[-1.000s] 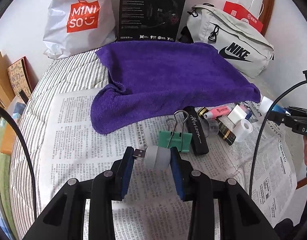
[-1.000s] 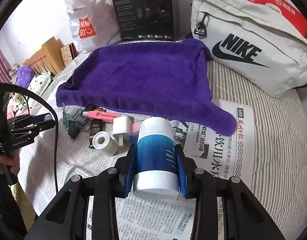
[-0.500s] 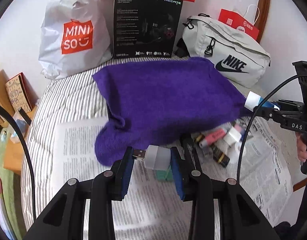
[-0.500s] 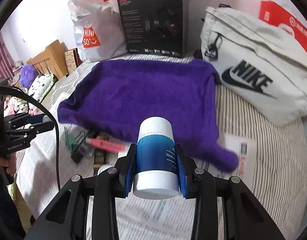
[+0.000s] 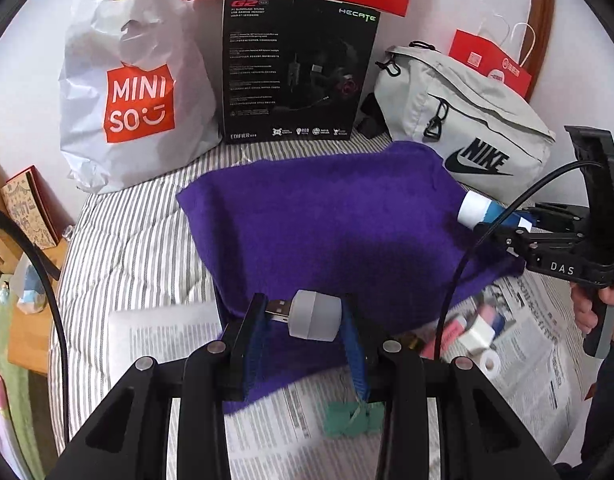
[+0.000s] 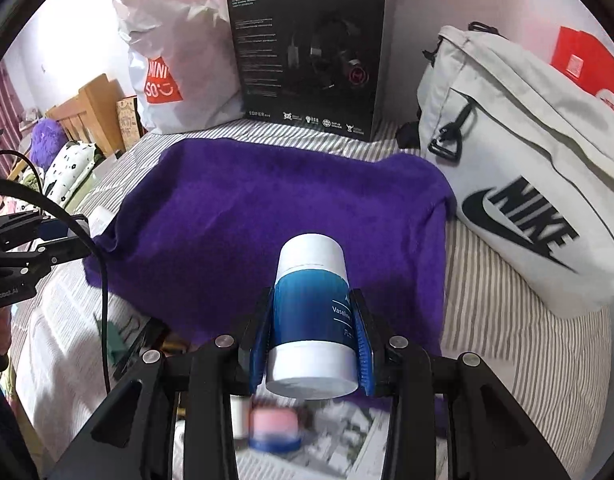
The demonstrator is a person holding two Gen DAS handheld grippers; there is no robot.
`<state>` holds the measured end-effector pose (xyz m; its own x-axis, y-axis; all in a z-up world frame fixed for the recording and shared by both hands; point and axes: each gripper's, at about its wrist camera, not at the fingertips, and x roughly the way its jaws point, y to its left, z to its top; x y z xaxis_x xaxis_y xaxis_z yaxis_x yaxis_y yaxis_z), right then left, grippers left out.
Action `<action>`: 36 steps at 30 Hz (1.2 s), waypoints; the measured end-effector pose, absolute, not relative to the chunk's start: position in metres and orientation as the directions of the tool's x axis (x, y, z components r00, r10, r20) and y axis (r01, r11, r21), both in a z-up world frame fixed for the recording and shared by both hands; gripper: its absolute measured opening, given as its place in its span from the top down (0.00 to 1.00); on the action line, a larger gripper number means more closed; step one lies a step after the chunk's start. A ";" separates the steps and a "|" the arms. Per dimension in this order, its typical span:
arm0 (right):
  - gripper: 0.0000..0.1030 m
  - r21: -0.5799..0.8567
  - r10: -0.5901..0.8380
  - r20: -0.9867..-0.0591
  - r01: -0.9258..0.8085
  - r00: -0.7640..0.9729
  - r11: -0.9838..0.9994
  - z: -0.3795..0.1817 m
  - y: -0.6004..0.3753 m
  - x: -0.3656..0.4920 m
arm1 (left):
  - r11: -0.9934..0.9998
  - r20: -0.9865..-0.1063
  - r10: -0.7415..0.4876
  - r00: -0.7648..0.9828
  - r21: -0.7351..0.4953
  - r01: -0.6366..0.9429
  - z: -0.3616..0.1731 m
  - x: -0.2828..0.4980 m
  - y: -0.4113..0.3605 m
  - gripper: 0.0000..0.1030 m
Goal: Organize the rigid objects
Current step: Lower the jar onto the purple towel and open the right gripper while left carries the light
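Note:
My left gripper is shut on a small grey USB plug, held crosswise above the near edge of the purple towel. My right gripper is shut on a blue and white Vaseline bottle, upright over the towel's near right part. In the left wrist view the right gripper and its bottle show at the towel's right edge. Several small items stay on the newspaper: a green binder clip, a white charger, a tape roll.
Along the wall behind the towel stand a white MINISO bag, a black headset box, a grey Nike bag and red paper bags. A striped sheet covers the bed. A wooden stand is at the left.
Both grippers have risen and moved forward from above the newspaper clutter to over the purple towel, each still holding its object. The small items have slid toward the frames' lower edges.

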<state>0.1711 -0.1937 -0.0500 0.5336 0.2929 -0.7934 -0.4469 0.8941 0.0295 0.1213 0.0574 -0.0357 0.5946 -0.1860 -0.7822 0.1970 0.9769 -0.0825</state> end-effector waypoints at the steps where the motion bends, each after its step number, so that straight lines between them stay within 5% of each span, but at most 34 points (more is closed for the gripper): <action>1: 0.65 0.033 0.296 -0.794 -0.449 0.531 0.893 -0.051 -0.192 0.176 | 0.976 -0.782 -0.190 0.593 -0.086 0.199 -0.036 0.124 0.057 0.66; 36: 0.65 0.018 0.236 -0.839 -0.408 0.490 0.913 -0.099 -0.162 0.283 | 0.984 -0.826 -0.176 0.536 -0.129 0.125 -0.087 0.254 0.065 0.66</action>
